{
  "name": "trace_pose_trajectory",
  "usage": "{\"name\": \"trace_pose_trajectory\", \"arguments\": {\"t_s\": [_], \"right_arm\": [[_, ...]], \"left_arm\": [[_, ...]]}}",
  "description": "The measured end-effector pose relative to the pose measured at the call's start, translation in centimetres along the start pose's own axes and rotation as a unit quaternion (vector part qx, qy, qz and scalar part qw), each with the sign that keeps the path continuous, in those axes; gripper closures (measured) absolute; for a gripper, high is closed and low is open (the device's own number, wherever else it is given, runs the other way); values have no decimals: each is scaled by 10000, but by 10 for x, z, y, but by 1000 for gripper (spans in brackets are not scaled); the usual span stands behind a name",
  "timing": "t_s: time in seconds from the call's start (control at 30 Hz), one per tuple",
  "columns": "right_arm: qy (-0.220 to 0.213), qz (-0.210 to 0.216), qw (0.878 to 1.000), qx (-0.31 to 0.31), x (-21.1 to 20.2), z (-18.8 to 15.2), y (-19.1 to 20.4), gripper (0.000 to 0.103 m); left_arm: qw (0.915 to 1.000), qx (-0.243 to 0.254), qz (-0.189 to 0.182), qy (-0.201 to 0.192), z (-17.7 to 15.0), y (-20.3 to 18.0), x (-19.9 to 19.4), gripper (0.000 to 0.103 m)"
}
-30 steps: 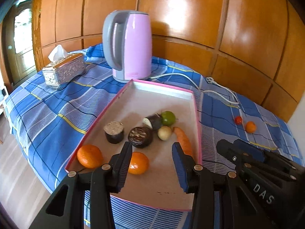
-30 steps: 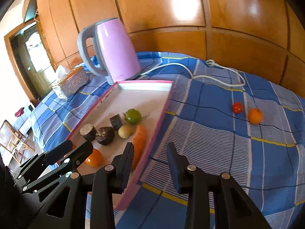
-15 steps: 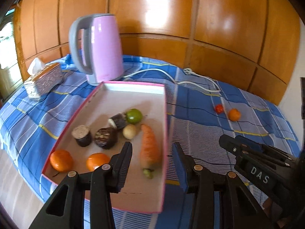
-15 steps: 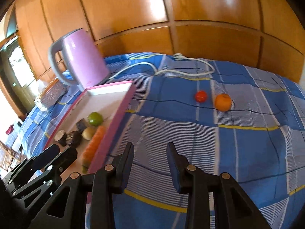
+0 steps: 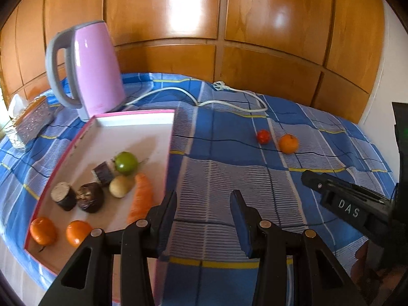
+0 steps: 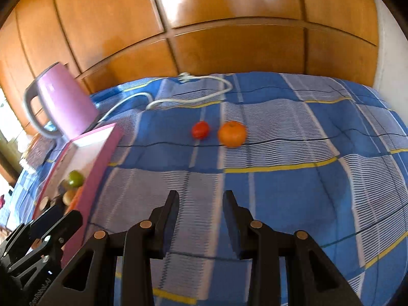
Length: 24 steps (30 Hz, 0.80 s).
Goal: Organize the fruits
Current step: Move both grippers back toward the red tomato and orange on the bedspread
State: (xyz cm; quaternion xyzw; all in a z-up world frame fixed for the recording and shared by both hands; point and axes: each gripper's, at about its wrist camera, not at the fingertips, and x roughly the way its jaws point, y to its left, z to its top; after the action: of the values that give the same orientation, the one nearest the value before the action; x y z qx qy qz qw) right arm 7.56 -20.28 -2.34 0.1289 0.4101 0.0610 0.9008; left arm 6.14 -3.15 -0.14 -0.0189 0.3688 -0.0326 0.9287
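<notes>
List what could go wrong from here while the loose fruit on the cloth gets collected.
1. The orange and small red fruit sit close together on the soft blue cloth; the open right hand-held gripper could nudge one and send it rolling.
2. The white cord lies just behind them and may snag.

— What carries everything?
— A table (image 5: 229,178) under a blue checked cloth (image 6: 280,191).
— And lying on it?
— A pink-rimmed tray (image 5: 170,137) at nine o'clock, a pink kettle (image 5: 94,68) at eleven with its white cord (image 5: 229,94) trailing toward twelve, a silver tissue box (image 5: 30,122) far left, and a red tomato (image 6: 200,130) just beside an orange (image 6: 232,134) near centre.
</notes>
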Motion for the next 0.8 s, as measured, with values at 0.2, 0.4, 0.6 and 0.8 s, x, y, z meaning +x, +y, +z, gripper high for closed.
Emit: {"name": "trace_pose_trajectory", "arguments": {"t_s": [0.2, 0.4, 0.6, 0.8], "right_arm": [[-42, -187, 9997, 123, 10, 14, -23, 67], [6, -219, 9997, 85, 28, 29, -30, 67], [108, -209, 9997, 48, 52, 43, -29, 67], [209, -186, 9996, -108, 75, 53, -22, 67]], "left_arm": [[9998, 68, -153, 80, 10, -16, 20, 59], [9995, 58, -285, 157, 24, -29, 41, 59], [9991, 51, -332, 250, 31, -34, 58, 59], [9988, -32, -383, 288, 35, -36, 70, 59]]}}
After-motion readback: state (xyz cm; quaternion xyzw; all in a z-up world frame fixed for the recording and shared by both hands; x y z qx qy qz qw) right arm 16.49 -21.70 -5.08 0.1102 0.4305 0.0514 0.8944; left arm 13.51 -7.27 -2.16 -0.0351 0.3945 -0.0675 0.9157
